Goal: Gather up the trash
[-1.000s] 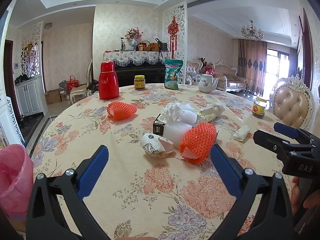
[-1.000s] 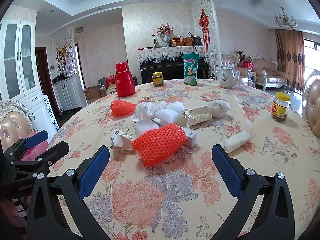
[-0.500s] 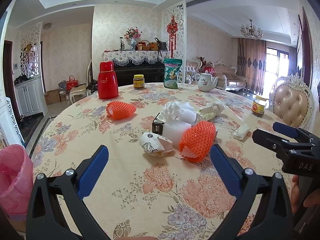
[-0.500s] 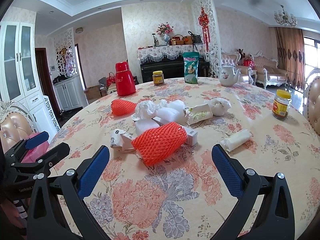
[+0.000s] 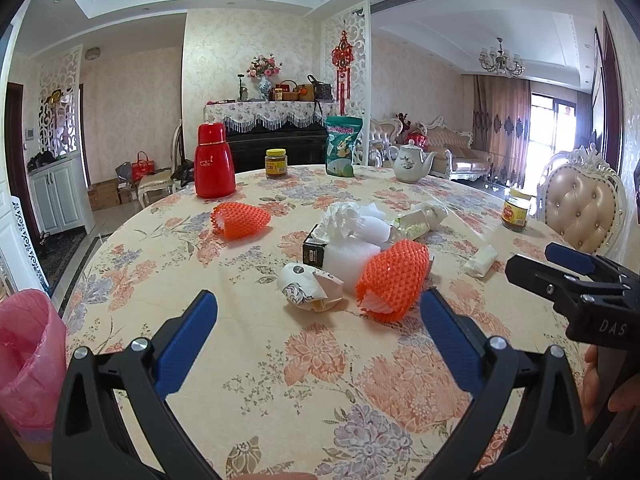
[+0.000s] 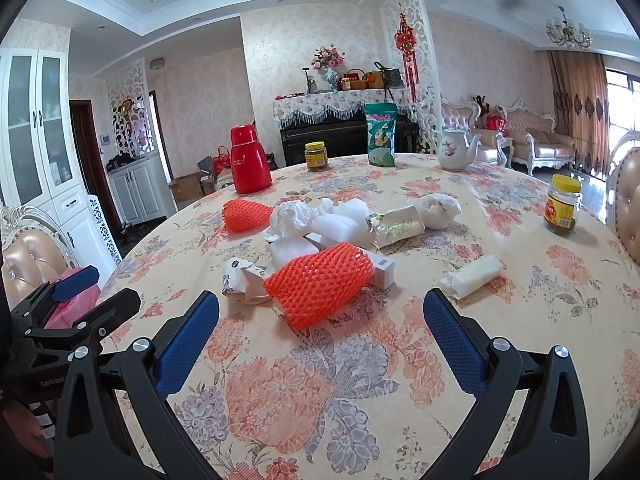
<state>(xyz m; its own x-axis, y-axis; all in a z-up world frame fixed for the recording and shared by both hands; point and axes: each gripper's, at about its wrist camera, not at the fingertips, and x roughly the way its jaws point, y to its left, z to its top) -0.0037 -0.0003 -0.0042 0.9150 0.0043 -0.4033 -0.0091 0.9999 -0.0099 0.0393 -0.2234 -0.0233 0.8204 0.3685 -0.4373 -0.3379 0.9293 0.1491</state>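
Round table with a floral cloth, seen along both hand-held grippers. The left gripper and the right gripper each hang above the near cloth with jaws spread wide and nothing between them. The trash lies in a loose heap at mid-table: a near foam net resting against a crumpled cup, white foam, tissue, a small carton and a wrapper; a second net sits just beside the heap, and a white roll lies apart to the right. A pink-lined bin stands beside the table on the left. Jars, a red flask, a teapot and a green bag at the far edge look like keepers. Judged by appearance, the nets are very light, soft and springy, with mesh that gives good purchase; a pinch across the middle of the tube should hold. The cup would crush easily and the tissue may tear or trail.
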